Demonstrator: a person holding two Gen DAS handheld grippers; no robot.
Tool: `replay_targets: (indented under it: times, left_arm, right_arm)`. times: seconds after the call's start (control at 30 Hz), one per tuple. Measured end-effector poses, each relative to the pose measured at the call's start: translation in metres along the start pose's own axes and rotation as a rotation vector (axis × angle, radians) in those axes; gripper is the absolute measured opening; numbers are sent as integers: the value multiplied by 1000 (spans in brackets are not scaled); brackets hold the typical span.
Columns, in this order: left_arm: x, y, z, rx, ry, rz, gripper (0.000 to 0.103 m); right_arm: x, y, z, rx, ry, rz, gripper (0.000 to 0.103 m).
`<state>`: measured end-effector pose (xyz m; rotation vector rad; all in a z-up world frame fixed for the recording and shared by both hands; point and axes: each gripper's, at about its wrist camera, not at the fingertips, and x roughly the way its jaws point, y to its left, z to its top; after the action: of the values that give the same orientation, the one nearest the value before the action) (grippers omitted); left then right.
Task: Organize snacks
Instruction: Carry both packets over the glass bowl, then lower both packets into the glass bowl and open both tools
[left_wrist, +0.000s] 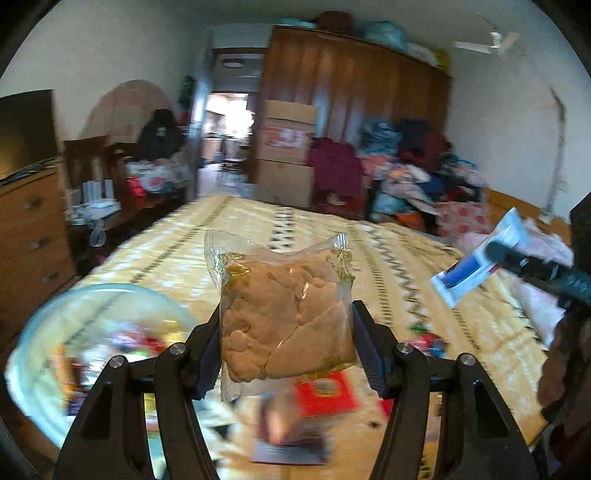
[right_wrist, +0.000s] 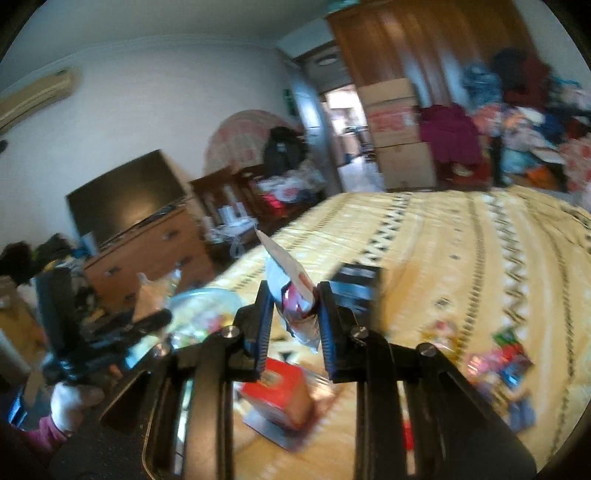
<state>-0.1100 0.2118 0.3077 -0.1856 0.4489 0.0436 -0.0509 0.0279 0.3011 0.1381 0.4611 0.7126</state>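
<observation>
My left gripper (left_wrist: 284, 328) is shut on a clear packet of tan snack pieces (left_wrist: 284, 314), held upright above the bed. Low at the left of that view a glass bowl (left_wrist: 40, 347) holds colourful snacks, blurred. My right gripper (right_wrist: 293, 306) is shut on a thin white, blue and red snack packet (right_wrist: 291, 280) that sticks up between its fingers. That gripper and its packet (left_wrist: 476, 266) also show at the right of the left wrist view. A red box (right_wrist: 280, 391) lies on the bed below the right gripper. Loose snack packets (right_wrist: 506, 358) lie at the right.
The yellow patterned bedspread (right_wrist: 461, 258) runs ahead. A wooden dresser (right_wrist: 155, 254) with a dark screen stands at the left. Cardboard boxes (left_wrist: 286, 155), a wardrobe and piled clothes (left_wrist: 417, 173) stand beyond the bed. A person's hand (right_wrist: 70, 402) holds the left gripper.
</observation>
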Motion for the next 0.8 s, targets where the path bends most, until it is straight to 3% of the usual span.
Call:
replay_targets:
  times: [0.13,0.37,0.8]
  left_arm:
    - [0,58,6,-52,14,116,64]
    - [5,133,3,-111,38,242,64]
    - [20,208,-18,-208,96,316,64]
  right_arm:
    - [46,40,15,-38,35,83,24]
    - [111,97,17,-97,121,180,24]
    - [197,177,1,-204,272,258,24]
